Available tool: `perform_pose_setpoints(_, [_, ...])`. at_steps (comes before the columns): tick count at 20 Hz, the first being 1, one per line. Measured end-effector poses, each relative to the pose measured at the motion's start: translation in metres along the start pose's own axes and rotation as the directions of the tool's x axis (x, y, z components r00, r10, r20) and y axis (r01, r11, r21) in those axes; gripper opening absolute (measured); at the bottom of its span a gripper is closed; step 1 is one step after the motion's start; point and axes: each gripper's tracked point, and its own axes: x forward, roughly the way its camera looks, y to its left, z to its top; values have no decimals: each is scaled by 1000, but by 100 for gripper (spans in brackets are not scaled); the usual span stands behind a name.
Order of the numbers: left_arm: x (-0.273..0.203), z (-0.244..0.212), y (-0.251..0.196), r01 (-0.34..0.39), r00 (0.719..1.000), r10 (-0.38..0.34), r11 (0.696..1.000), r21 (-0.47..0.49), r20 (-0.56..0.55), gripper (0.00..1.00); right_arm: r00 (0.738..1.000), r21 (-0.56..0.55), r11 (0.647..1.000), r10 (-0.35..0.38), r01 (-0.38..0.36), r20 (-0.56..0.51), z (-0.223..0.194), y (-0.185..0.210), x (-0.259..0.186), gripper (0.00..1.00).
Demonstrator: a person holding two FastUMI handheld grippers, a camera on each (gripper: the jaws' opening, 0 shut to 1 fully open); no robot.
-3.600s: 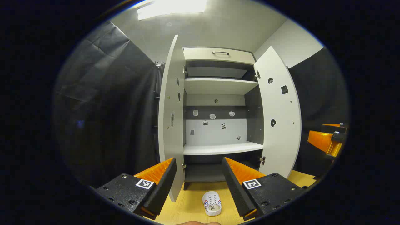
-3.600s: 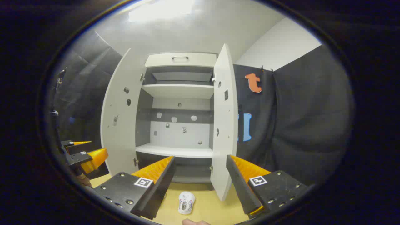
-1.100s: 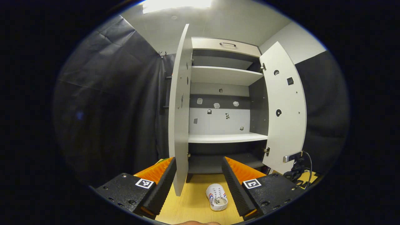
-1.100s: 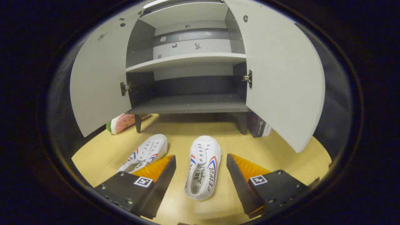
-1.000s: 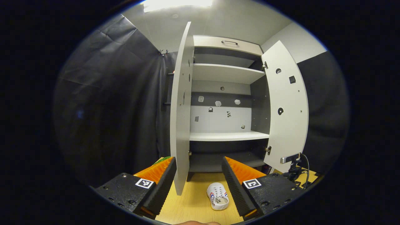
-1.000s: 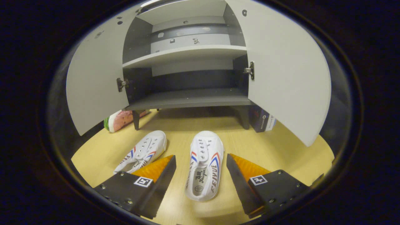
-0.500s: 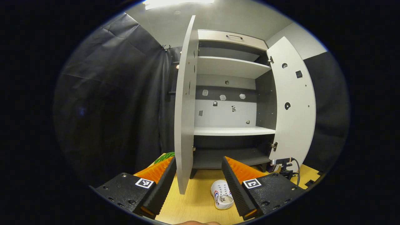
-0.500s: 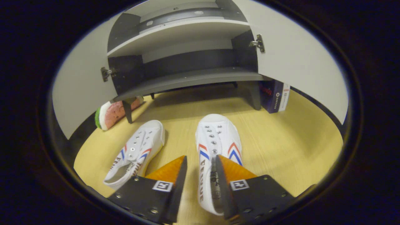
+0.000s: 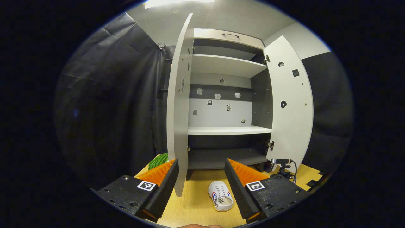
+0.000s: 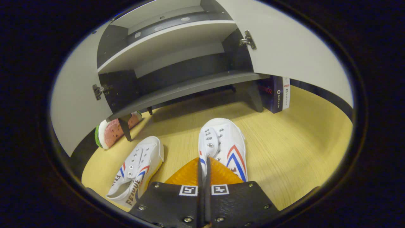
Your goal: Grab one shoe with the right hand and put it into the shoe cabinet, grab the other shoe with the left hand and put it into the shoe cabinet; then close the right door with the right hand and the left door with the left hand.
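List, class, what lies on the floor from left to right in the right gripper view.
watermelon slice → loose white shoe → white shoe pinched in the right gripper → dark box

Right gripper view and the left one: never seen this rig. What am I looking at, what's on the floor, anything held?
There is no robot here: a person carries a two-finger handheld gripper in each hand, and a fisheye camera rides on each, looking out along its fingers.

In the right gripper view, the right gripper has its jaws closed on the side wall of a white shoe, which sits on the yellow wooden floor. The second shoe lies loose beside it. A watermelon-slice toy and a dark box sit beside the cabinet's legs.

In the left gripper view, the left gripper is open and holds nothing, facing the shoe cabinet. Its left door and right door stand open, with bare shelves inside.
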Motion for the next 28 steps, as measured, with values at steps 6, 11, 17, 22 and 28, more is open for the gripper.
perform_pose_setpoints(6, [2, -3, -1, 15, 1000, -15, 1000, 12, -10, 88, 990, 84, 991, 94, -103, 104, 14, -4, -27, 0])
perform_pose_setpoints(11, [-4, 3, 2, 6, 1000, -7, 1000, 23, 27, 88, 970, 27, 989, 141, -149, 196, 48, 15, -65, 0])
perform_pose_setpoints(17, [-8, 1, 4, 12, 1000, -13, 999, 30, 22, 88, 917, -64, 975, 224, -215, 331, 135, 48, -144, 0])
perform_pose_setpoints(22, [-12, 5, 2, 25, 999, -26, 999, 29, 39, 88, 891, -132, 965, 260, -226, 372, 208, 70, -207, 0])
perform_pose_setpoints(28, [-14, 3, -14, 73, 996, -73, 997, 14, 55, 88, 853, -264, 949, 278, -172, 442, 313, 88, -255, 0])
